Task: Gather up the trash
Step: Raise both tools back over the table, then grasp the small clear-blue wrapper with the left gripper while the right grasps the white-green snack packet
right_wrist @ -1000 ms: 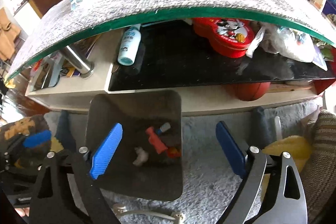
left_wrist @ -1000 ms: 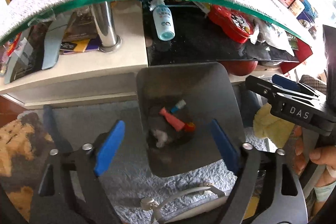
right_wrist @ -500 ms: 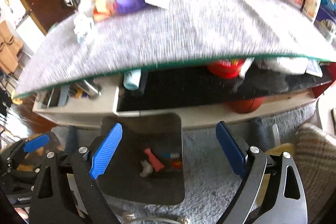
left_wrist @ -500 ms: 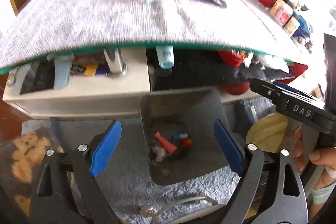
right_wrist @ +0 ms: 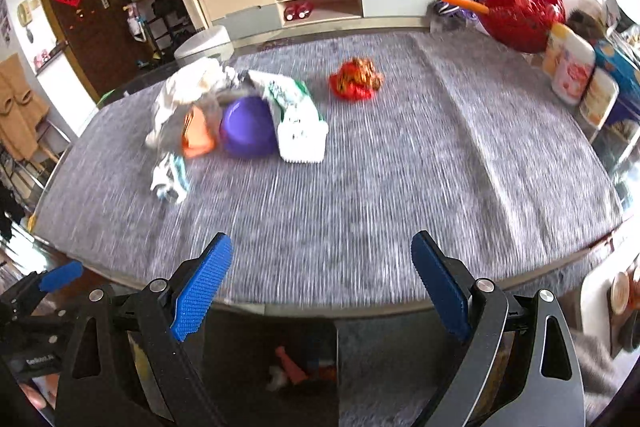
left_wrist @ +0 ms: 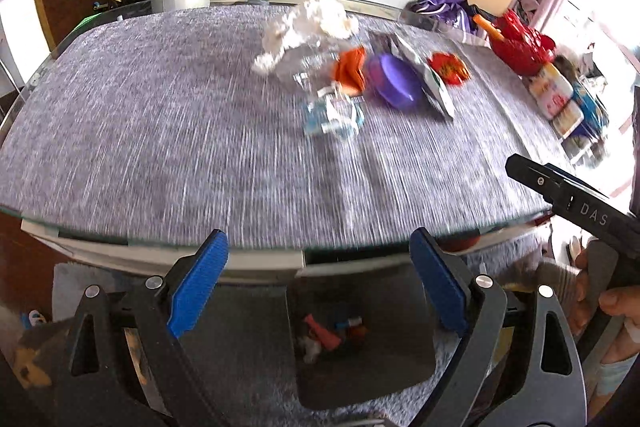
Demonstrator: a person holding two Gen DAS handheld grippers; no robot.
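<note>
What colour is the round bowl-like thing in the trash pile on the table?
Purple bowl; clearest in the right wrist view.

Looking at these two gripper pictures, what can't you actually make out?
- Pile of trash on the table: motion-blurred in both views; only a purple bowl and a red wrapper stand out.
- Bin on the floor: the table edge and the left gripper cover part of it; its contents are too small to name.
- Right gripper: empty, but its handle is cut off by the frame.
</note>
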